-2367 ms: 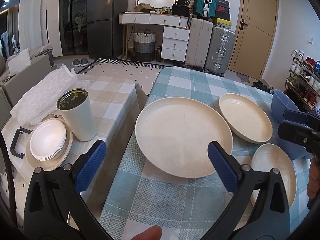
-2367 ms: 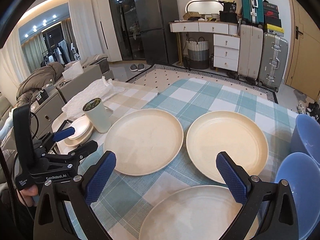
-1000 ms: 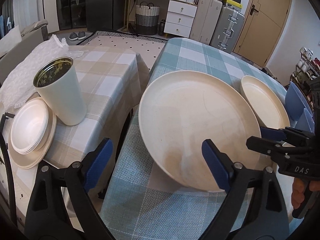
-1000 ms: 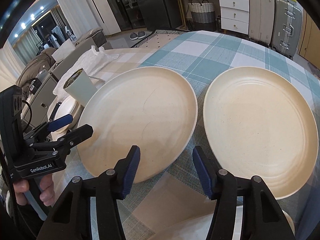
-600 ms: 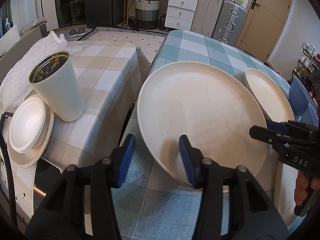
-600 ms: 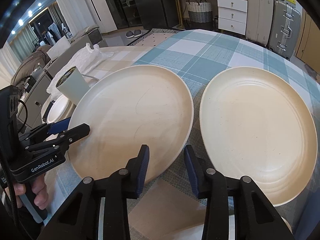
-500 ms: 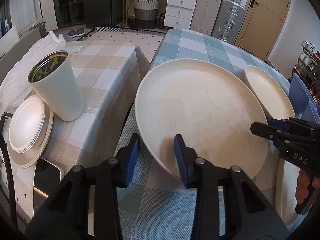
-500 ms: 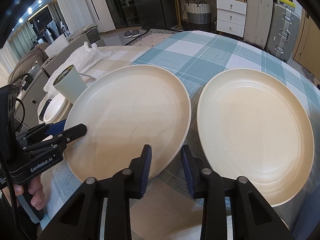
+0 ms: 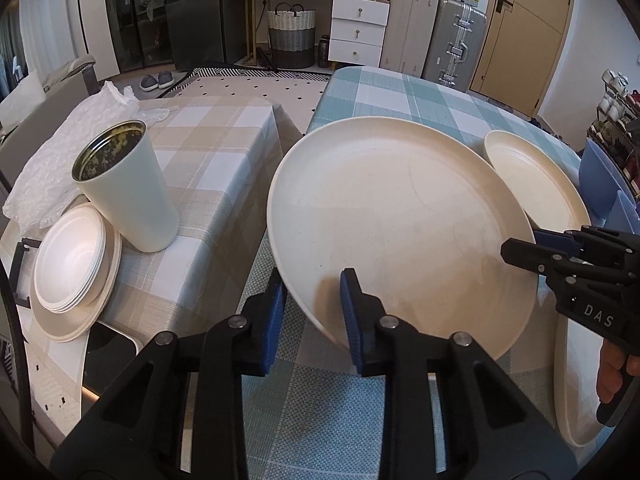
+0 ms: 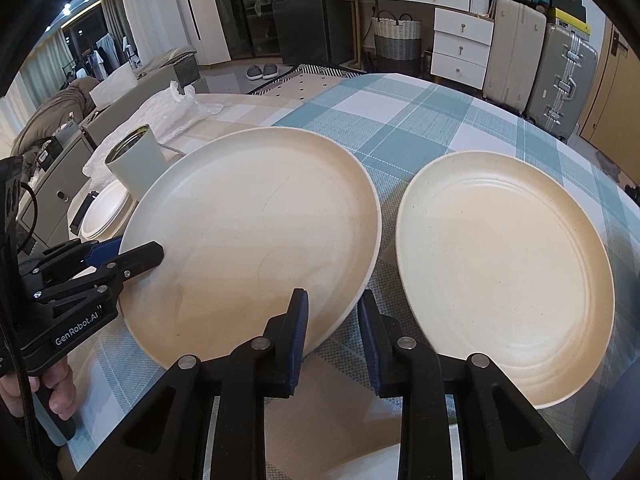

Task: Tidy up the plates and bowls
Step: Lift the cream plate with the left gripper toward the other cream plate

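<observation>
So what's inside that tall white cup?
The cup has a dark, shiny inside with yellowish-green mottling on the wall; whether that is residue or reflection is unclear. Its bottom is out of sight.

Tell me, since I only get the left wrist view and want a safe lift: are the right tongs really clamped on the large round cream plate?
Observer: Yes. The right tongs are shut on the large round cream plate, with one pad inside its rim and one outside.
Operator: Is that plate touching the one beside it? From here they overlap.
Observer: No. The ridged cream plate lies apart from it, with a strip of blue checked tablecloth showing between the two rims.
</observation>
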Motion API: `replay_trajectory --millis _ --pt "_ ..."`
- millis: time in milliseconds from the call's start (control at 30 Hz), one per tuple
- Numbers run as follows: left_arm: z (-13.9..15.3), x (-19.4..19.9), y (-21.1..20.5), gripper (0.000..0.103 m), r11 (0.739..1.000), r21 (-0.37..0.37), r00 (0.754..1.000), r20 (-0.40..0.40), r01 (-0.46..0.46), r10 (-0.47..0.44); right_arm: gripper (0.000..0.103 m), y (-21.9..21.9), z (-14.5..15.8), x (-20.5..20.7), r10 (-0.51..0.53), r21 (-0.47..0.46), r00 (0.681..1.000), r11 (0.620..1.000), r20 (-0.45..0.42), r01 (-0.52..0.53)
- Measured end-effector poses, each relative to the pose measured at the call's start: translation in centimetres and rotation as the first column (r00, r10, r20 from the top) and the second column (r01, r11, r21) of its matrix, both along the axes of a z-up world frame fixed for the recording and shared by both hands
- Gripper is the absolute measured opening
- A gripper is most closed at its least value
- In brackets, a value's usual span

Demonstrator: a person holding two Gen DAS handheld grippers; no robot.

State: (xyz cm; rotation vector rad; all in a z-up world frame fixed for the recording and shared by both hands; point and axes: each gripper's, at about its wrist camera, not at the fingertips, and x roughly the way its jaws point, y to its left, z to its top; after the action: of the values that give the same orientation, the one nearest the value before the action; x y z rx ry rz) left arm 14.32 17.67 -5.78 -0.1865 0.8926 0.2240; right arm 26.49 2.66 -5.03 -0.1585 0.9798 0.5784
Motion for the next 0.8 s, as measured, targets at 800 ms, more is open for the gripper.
replay_trajectory --millis 800 --pt "5.4 -4.4 -3.5 0.025 0.999 0.036 0.995 0.090 0.035 -0.038 0.026 -2.9 4.7 -4.1 -0.022 0.045 0.995 0.999 0.094 0.018"
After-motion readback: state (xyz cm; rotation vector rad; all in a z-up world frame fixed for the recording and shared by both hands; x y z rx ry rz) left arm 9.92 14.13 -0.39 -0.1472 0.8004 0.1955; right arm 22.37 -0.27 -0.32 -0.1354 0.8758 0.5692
